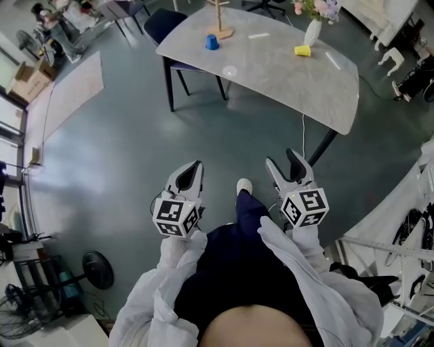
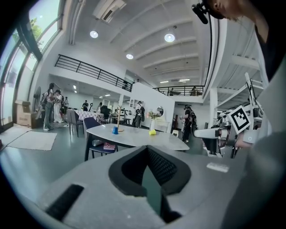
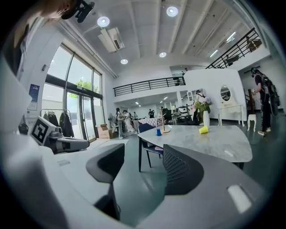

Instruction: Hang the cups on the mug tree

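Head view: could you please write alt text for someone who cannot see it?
A person holds two grippers over a grey floor, the left gripper shut, the right gripper open and empty. The table ahead bears a blue cup, a yellow cup, a mug tree and a vase.

At twelve o'clock in your head view, the top edge cut off the mug tree (image 1: 219, 24), leaving only its lower post and base. The same edge clipped the flowers (image 1: 316, 8) above the vase (image 1: 312, 32) at one o'clock. The counter (image 1: 271, 74) hid part of the chair (image 1: 161, 24) at eleven o'clock. In the left gripper view, the blue cup (image 2: 115, 130) and yellow cup (image 2: 152, 132) were too small to show handles or how they lay. Your body (image 1: 251, 291) covered the floor (image 1: 122, 149) at six o'clock.
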`<state>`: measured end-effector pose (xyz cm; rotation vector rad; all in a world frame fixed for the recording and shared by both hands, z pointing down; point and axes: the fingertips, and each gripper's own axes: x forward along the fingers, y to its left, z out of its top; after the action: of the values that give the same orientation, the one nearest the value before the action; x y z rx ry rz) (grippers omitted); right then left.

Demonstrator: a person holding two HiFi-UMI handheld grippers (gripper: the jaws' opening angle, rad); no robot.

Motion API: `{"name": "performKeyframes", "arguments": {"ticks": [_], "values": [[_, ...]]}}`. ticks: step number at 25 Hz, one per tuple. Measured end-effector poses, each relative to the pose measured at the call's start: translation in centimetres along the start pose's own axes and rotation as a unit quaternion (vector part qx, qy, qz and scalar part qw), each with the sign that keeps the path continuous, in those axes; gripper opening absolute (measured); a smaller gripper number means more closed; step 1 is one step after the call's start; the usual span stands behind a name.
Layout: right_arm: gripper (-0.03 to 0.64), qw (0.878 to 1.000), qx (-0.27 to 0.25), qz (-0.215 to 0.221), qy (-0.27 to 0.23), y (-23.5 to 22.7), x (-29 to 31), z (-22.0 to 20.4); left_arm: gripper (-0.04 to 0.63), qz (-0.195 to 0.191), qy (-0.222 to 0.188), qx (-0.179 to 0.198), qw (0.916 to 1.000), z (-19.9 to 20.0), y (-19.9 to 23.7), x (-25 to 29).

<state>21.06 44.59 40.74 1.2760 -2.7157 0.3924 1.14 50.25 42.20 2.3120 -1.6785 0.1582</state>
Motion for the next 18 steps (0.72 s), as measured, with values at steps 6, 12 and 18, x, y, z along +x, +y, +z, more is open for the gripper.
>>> {"name": "performKeyframes", "arguments": {"ticks": [6,12,18], "values": [[0.265,1.0,0.001,0.005,-0.001,-3.6,5.3,1.6,0.002,0.011,-0.005,-0.005,0.9999,1.6,2.6,5.5],[0.265,1.0,-0.004,0.02,0.002,-8.6,12.3,4.5,0.002,0.023,-0.013,-0.003,0.9997,4.9,5.4,13.4],[0.267,0.999,-0.014,0.038,-0.004,-13.2,18.7,7.4,0.003,0.037,-0.024,-0.002,0.999,7.5,7.7,20.3]]}}
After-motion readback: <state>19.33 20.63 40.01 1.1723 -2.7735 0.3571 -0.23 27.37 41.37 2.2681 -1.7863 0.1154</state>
